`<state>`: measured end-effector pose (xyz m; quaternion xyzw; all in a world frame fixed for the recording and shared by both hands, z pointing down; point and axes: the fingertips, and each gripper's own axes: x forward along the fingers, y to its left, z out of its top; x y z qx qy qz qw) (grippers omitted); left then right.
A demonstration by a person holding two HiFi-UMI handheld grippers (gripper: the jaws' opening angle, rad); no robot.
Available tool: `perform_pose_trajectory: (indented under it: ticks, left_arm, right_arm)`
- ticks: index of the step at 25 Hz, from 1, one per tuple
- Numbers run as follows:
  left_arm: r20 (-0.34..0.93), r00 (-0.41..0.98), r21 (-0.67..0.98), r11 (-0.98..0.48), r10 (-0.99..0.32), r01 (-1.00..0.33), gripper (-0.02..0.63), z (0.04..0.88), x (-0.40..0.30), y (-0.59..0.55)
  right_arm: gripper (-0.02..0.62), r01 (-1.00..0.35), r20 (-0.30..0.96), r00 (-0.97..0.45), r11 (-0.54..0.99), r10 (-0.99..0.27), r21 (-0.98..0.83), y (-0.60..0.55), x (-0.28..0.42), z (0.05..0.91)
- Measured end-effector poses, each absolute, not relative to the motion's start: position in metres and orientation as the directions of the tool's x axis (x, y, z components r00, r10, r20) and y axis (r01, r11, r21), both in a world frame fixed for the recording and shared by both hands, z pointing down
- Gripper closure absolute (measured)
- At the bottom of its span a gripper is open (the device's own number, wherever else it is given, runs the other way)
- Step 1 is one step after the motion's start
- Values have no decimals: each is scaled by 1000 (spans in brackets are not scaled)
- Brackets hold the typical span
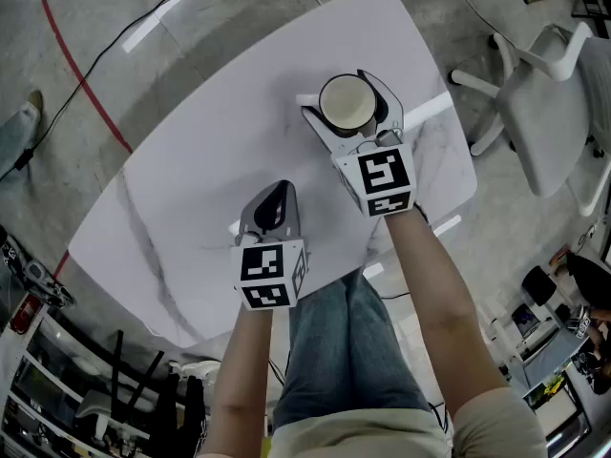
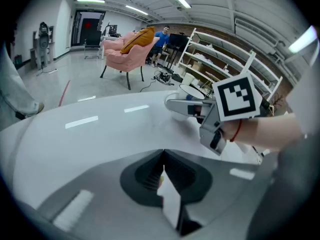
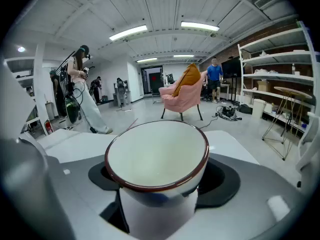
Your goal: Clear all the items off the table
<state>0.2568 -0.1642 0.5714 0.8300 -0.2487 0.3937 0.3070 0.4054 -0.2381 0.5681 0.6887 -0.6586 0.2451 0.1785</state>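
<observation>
White cup [image 3: 157, 156] in down-tilted right tongs [image 1: 350, 111] (left tongs [image 1: 279, 194] together, alongside)

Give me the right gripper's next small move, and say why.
Likely carry the cup out past the edge of the table. The right gripper is closed on the cup, the left gripper is shut on nothing, and I see no other item on the table.
</observation>
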Motion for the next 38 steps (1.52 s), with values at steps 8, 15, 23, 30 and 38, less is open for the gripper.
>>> perform_pose_trajectory:
  ticks: [8, 15, 23, 30, 38]
  left_arm:
    - [782, 600, 324, -713, -167, -622, 597, 552, 273, -161]
    - [770, 621, 330, -740, -149, -586, 597, 535, 284, -158]
    - [760, 631, 322, -754, -156, -573, 597, 519, 301, -162]
    - [757, 636, 315, -766, -154, -561, 597, 513, 321, -142]
    - [752, 632, 315, -740, -188, -594, 597, 509, 354, -127]
  right_arm:
    - [186, -996, 573, 20, -69, -820, -64, -219, 398, 550]
    - [186, -990, 566, 47, -116, -823, -86, -200, 395, 525]
    - [186, -976, 541, 90, -182, -836, -119, -182, 405, 495]
    - [186, -967, 520, 114, -214, -847, -136, -160, 424, 479]
    - [186, -971, 516, 84, -185, -853, -148, -143, 447, 469]
